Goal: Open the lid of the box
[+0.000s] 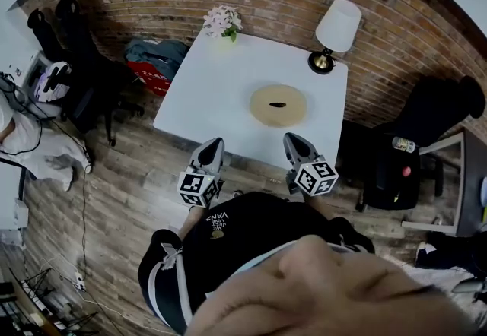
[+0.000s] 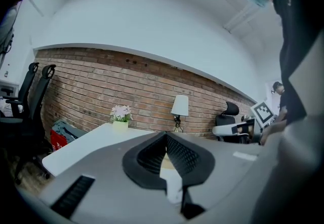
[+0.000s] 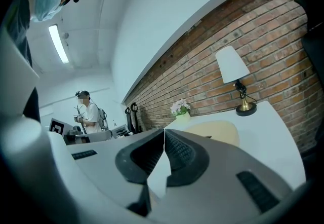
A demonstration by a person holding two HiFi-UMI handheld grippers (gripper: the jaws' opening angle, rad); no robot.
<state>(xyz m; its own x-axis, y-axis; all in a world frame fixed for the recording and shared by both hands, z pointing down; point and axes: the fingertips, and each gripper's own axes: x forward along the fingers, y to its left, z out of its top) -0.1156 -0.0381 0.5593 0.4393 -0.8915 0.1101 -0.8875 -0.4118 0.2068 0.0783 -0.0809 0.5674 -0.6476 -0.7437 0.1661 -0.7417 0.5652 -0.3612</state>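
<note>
The box [image 1: 278, 105] is round, pale wood, with a flat lid and a dark slot in its middle. It lies closed on the white table [image 1: 217, 91], right of centre. My left gripper [image 1: 212, 144] and right gripper [image 1: 296, 140] hover side by side over the table's near edge, short of the box. Both are shut with nothing between their jaws. In the right gripper view the box [image 3: 218, 131] shows just beyond the closed right gripper [image 3: 164, 134]. In the left gripper view the shut left gripper [image 2: 166, 137] hides most of the box.
A table lamp [image 1: 335, 30] stands at the far right corner and a small flower pot [image 1: 222, 20] at the far left corner. Black office chairs [image 1: 72, 53] stand left of the table, another black chair [image 1: 426, 125] right of it. A brick wall runs behind.
</note>
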